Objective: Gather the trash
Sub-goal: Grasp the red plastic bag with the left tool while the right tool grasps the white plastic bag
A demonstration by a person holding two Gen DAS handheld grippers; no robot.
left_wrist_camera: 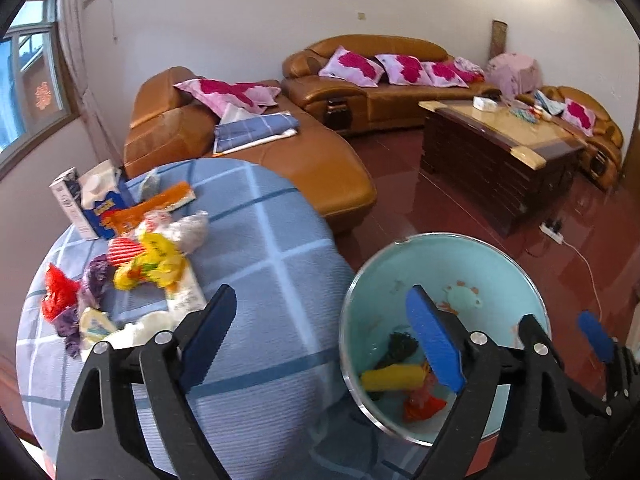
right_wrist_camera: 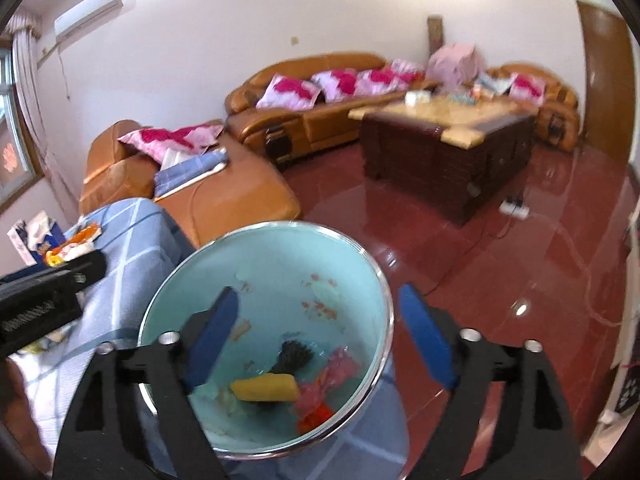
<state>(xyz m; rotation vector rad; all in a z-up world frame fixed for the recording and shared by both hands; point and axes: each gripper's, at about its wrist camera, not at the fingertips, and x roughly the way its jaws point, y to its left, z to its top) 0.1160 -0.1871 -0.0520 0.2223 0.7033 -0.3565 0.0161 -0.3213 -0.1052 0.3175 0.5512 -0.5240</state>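
Both grippers gape wide and empty: the left gripper straddles the rim of a pale-blue metal-rimmed waste bin, the right gripper above it. Inside lie a yellow wrapper and, seemingly, red scraps. More crumpled wrappers litter the blue checked tablecloth.

— Any lettering you can actually read here?

— None. The white carton on the checked tablecloth carries dark print down its side, too small and blurred to make out.

— And the blue box beside it?

— A yellow band with marks across the front, but the letters do not resolve. The orange wrapper just beside it shows pale marks, equally unreadable.

— Anything at the window?

— A red ornament on the glass; whether it forms a character, I cannot tell.
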